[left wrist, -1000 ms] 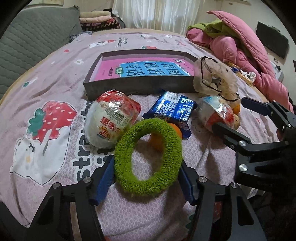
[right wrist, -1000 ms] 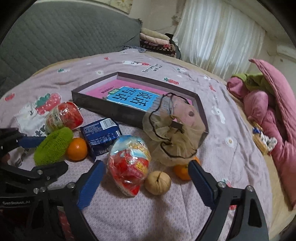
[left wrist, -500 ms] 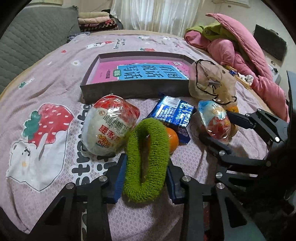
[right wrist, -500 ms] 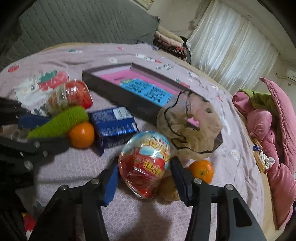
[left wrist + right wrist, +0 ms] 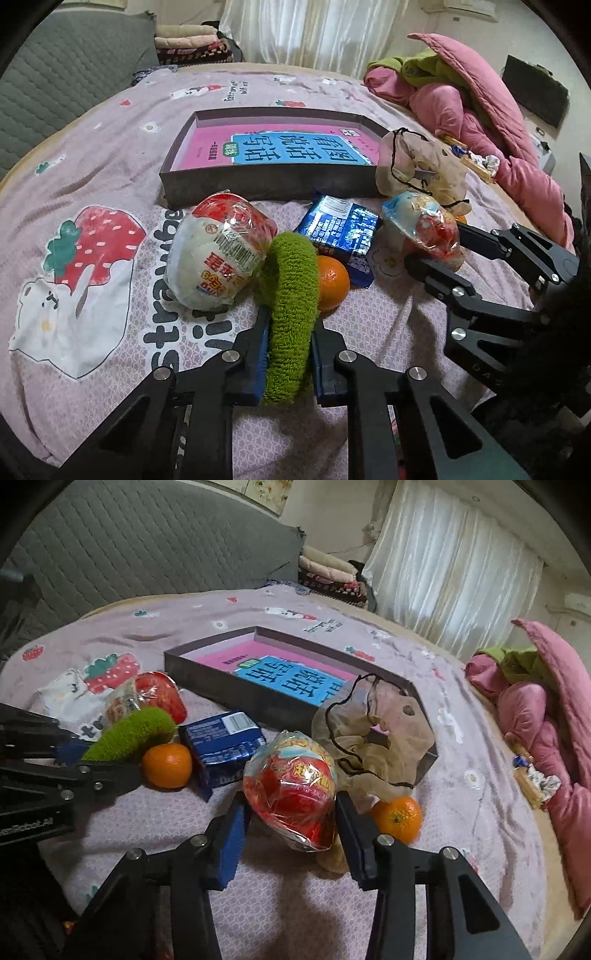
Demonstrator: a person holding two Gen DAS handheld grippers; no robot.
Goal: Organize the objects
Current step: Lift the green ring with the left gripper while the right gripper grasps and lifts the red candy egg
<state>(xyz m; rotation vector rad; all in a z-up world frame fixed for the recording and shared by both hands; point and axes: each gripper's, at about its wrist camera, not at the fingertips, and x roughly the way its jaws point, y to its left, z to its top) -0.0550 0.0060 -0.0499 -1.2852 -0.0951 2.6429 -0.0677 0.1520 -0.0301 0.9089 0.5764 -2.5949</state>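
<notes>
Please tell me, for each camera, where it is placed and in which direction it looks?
Left wrist: on the left claw, facing down the bed; it squeezes a fuzzy green ring; the right claw shows.
Right wrist: on the right claw, facing likewise; it clamps a red-wrapped snack ball; the left claw shows.
Both share the grey tray.

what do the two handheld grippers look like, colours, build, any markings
Both match. The left gripper and the right gripper have black angular linkage arms joined by round silver bolts, each ending in two flat fingers faced with blue pads. The left gripper's body carries faint white lettering, seen from the right wrist view. No cables, hands or sleeves show.
</notes>
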